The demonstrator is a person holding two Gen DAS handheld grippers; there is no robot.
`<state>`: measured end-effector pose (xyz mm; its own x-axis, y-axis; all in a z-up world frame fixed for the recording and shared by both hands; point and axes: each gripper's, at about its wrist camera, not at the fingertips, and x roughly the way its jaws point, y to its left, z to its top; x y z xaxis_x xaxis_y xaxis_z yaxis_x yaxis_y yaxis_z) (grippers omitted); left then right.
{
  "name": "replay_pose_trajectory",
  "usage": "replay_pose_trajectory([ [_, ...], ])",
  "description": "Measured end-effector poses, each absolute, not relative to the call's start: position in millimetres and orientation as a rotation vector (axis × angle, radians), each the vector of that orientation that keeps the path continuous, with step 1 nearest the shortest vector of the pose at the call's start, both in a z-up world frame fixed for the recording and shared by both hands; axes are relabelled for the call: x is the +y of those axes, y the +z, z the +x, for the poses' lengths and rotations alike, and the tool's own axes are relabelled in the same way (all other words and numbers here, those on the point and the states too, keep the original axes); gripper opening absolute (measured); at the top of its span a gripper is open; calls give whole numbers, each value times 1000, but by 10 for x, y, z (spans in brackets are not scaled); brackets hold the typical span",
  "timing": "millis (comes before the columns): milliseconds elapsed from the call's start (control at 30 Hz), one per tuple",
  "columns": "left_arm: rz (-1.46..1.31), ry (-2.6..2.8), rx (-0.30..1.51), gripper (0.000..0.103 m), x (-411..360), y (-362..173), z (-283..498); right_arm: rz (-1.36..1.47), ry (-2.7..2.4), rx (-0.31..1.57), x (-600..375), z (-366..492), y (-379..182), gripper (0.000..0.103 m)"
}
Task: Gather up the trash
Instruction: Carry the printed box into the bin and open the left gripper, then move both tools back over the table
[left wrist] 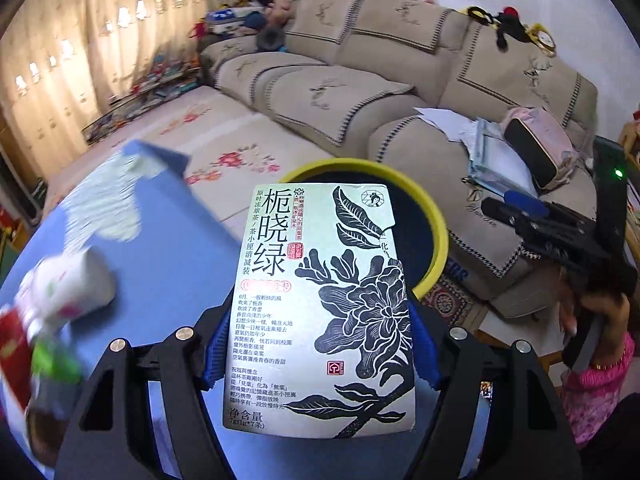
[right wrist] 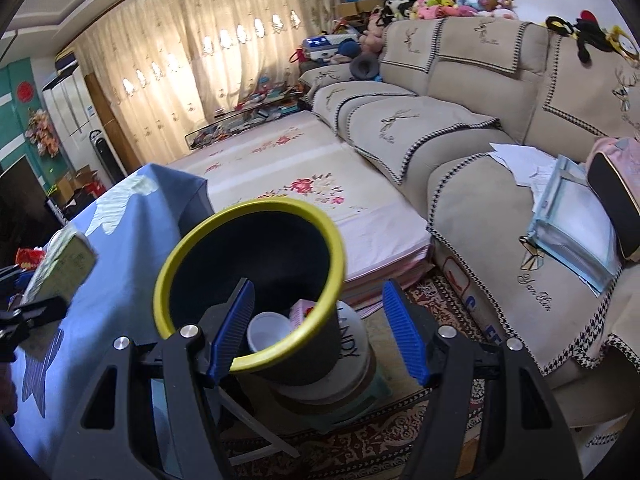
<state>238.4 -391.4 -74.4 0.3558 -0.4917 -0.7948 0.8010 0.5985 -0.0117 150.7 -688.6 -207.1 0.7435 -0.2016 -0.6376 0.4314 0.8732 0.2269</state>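
Left gripper (left wrist: 320, 344) fingers (left wrist: 218, 350) clamp the tea packet (left wrist: 320, 308) before the yellow-rimmed bin (right wrist: 248, 280); right gripper (right wrist: 318, 330), fingers spread, empty; released short, the packet may fall onto the bench (left wrist: 168, 240).

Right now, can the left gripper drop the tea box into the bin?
Probably yes. The left gripper holds the tea box right in front of the bin, whose mouth is open. Nothing sits between them, and only a cup and a pink pack lie inside.

Left gripper (left wrist: 316, 344) is clamping something between its blue pads; right gripper (right wrist: 316, 332) is hanging open, empty.
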Motion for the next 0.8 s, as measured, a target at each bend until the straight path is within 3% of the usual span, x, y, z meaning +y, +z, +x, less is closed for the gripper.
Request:
replay_pose_trajectory([
  [267,438,-899,933,71,-4757,-1080,2753,417,-391,662,-7136,1424,-2203,63],
  [567,443,-850,986,73,-5116,-1425,3014,441,-397,678,-7238,1406,-2288,63],
  [667,429,-824,963,83,-5100,-1396,3037,444,-396,681,-7229,1410,-2290,64],
  [800,411,-818,918,88,-4957,-1201,2953,441,-387,673,-7207,1400,-2247,66],
])
